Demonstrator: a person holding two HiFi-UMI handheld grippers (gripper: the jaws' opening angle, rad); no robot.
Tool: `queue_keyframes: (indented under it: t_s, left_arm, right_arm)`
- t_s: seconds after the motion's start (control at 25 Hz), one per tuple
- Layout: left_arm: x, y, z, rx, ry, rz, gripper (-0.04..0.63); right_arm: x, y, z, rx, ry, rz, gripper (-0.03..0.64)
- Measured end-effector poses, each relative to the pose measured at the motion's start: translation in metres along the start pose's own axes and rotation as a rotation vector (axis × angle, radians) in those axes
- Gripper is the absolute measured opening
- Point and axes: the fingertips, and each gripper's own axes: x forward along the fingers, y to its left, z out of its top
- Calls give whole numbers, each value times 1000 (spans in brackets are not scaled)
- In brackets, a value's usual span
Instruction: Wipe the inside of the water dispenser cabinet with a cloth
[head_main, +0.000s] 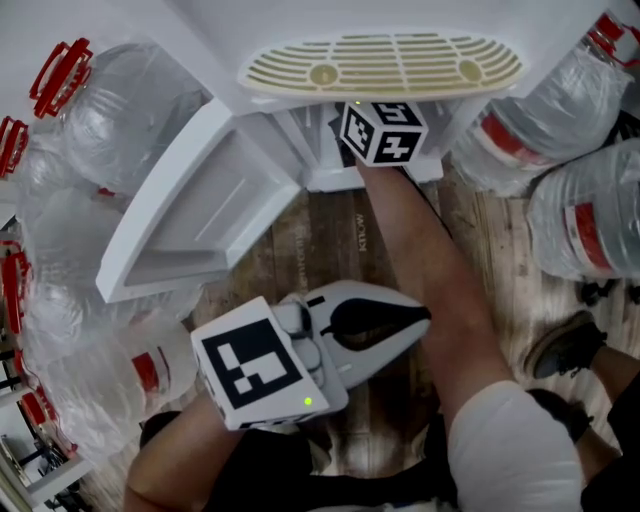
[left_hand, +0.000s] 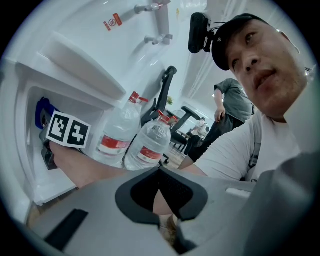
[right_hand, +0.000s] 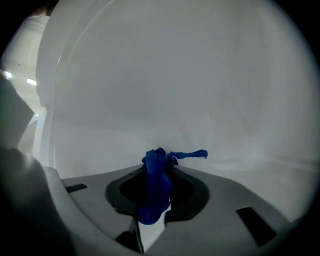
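Cloth (right_hand: 155, 187) in right claw (right_hand: 160, 162), lengthwise along jaws

Large water bottles (head_main: 545, 115) stand at both sides — wooden floor (head_main: 330, 240) between them.

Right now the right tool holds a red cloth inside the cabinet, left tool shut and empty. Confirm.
One error: the cloth is blue, not red, per the right gripper view. The right tool does hold it inside the cabinet; the left tool is shut and empty.

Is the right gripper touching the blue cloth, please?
Touching: in the right gripper view, the right gripper is clamped on the blue cloth.
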Motion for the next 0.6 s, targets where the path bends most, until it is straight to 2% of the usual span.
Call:
queue_keyframes:
  t_s: [0.16, 0.36, 0.6]
  left_arm:
    - [-1, 1, -2, -2, 3, 3, -5]
    - [-4, 1, -2, -7, 5, 9, -5]
    - [-2, -2, -1, -1, 2, 5, -5]
  right_arm:
    - [11, 8, 4, -16, -1, 25, 75]
    - [15, -10, -47, -79, 134, -10, 75]
    - [12, -22, -89, -84, 239, -29, 77]
